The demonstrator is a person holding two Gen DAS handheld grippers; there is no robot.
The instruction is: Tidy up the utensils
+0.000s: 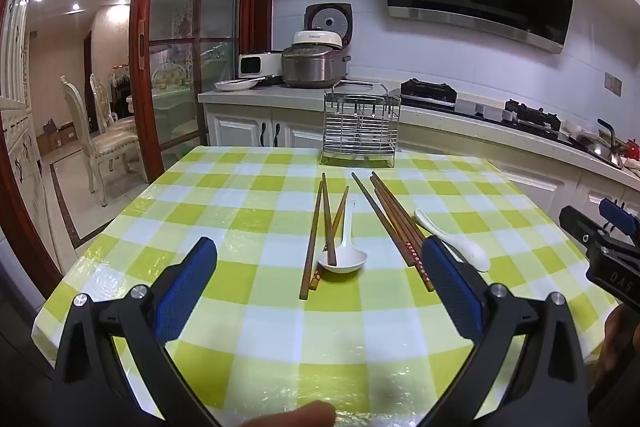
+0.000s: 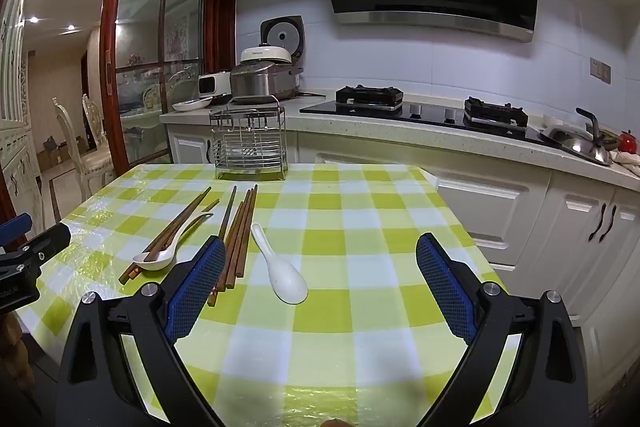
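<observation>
Brown chopsticks lie in two loose groups on the green-and-white checked table. The left group crosses a white soup spoon, bowl up. The right group lies beside a second white spoon, bowl down. A wire utensil rack stands at the far table edge. My left gripper hovers open over the near table, nothing between its blue pads. From the right wrist view, my right gripper is open too, with the bowl-down spoon lying ahead between its fingers, untouched; chopsticks, the other spoon and the rack lie to its left.
Beyond the table runs a kitchen counter with a rice cooker, a gas hob and a sink. White chairs stand off the table's left side. A fingertip shows at the bottom edge.
</observation>
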